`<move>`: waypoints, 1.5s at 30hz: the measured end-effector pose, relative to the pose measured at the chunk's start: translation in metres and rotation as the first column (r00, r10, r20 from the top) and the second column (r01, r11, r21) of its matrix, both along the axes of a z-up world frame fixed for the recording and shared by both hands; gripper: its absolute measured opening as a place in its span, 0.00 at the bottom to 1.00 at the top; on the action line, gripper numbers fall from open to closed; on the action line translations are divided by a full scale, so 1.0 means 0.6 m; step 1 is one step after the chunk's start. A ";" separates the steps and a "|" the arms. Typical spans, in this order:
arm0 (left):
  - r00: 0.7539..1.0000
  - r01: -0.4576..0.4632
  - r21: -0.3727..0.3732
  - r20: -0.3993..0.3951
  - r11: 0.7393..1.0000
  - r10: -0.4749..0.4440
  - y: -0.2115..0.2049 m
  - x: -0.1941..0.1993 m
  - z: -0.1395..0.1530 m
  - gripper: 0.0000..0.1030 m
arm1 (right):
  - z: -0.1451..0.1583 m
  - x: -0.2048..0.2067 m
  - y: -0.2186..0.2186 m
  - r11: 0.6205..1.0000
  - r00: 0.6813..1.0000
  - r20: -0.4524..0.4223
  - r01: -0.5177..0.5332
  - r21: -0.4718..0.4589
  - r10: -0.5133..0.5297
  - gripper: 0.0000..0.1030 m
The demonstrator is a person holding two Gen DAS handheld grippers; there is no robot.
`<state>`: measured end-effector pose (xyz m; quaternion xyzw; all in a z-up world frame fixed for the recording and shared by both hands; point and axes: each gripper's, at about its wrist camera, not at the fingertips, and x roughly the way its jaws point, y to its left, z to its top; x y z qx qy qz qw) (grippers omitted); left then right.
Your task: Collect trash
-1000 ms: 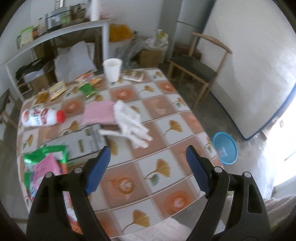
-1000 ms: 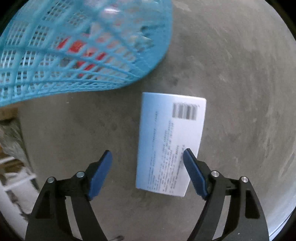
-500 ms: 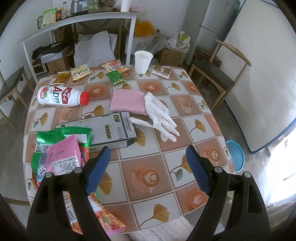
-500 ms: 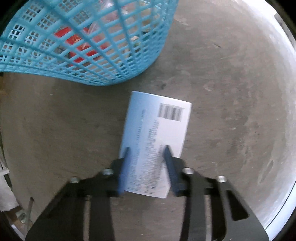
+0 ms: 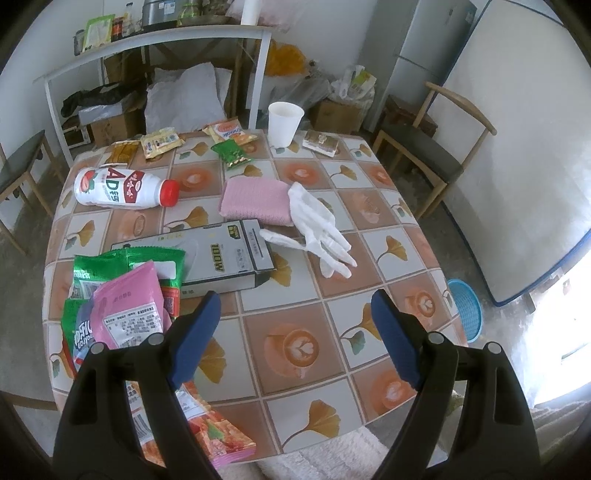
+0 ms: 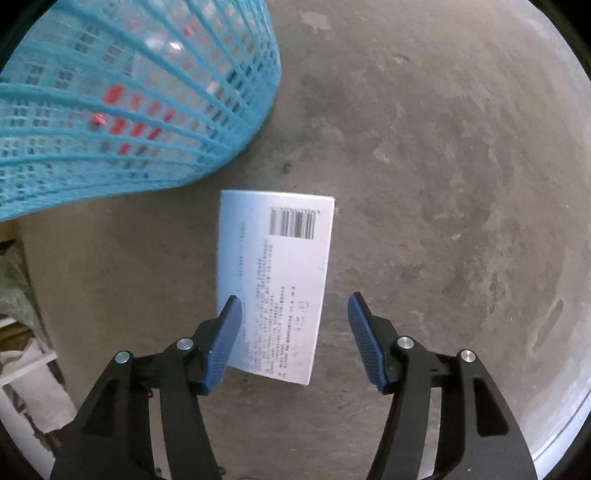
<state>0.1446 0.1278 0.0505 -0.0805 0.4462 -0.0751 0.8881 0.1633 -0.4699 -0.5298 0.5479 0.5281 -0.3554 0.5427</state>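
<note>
While flat, box [image 6: 275, 280] lengthwise toward basket [image 6: 140, 99].

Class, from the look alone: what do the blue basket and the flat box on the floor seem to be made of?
Blue basket: likely moulded plastic, an open lattice of thin bars you can see through. Flat box: probably coated cardboard, pale and slightly glossy, with sharp edges, a printed barcode and small text.

White walls [image 5: 325, 33]; bare grey concrete floor [image 6: 424, 155]. Wooden chair [image 5: 424, 147] beside white refrigerator [image 5: 432, 48]. White shelf [image 5: 155, 40] beyond tiled-pattern desk [image 5: 369, 177]. Daylight at right.
</note>
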 end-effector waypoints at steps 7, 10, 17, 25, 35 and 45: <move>0.999 -0.023 0.010 -0.025 1.000 0.024 0.017 0.008 -0.014 0.77 | -0.020 0.081 0.028 0.999 0.998 -0.057 0.000 -0.038 -0.002 0.65; 0.998 -0.039 0.014 -0.038 0.999 0.040 0.026 0.013 -0.022 0.77 | -0.021 0.111 0.041 0.999 0.998 -0.058 0.007 -0.051 -0.010 0.67; 0.996 -0.063 0.021 -0.068 0.998 0.064 0.041 0.019 -0.039 0.77 | -0.008 0.137 0.063 0.997 0.998 -0.059 -0.011 -0.074 0.006 0.72; 0.995 -0.070 0.045 -0.068 0.997 0.073 0.045 0.020 -0.037 0.77 | -0.035 0.152 0.081 0.999 0.998 -0.058 -0.001 -0.035 -0.001 0.72; 0.996 -0.069 0.031 -0.055 0.997 0.071 0.043 0.017 -0.033 0.77 | -0.034 0.093 0.102 1.000 0.998 -0.048 0.031 -0.002 -0.031 0.71; 0.998 -0.050 -0.014 -0.032 0.999 0.049 0.041 -0.001 -0.032 0.77 | 0.274 -0.057 0.125 0.978 0.956 0.249 -0.113 -0.178 0.156 0.71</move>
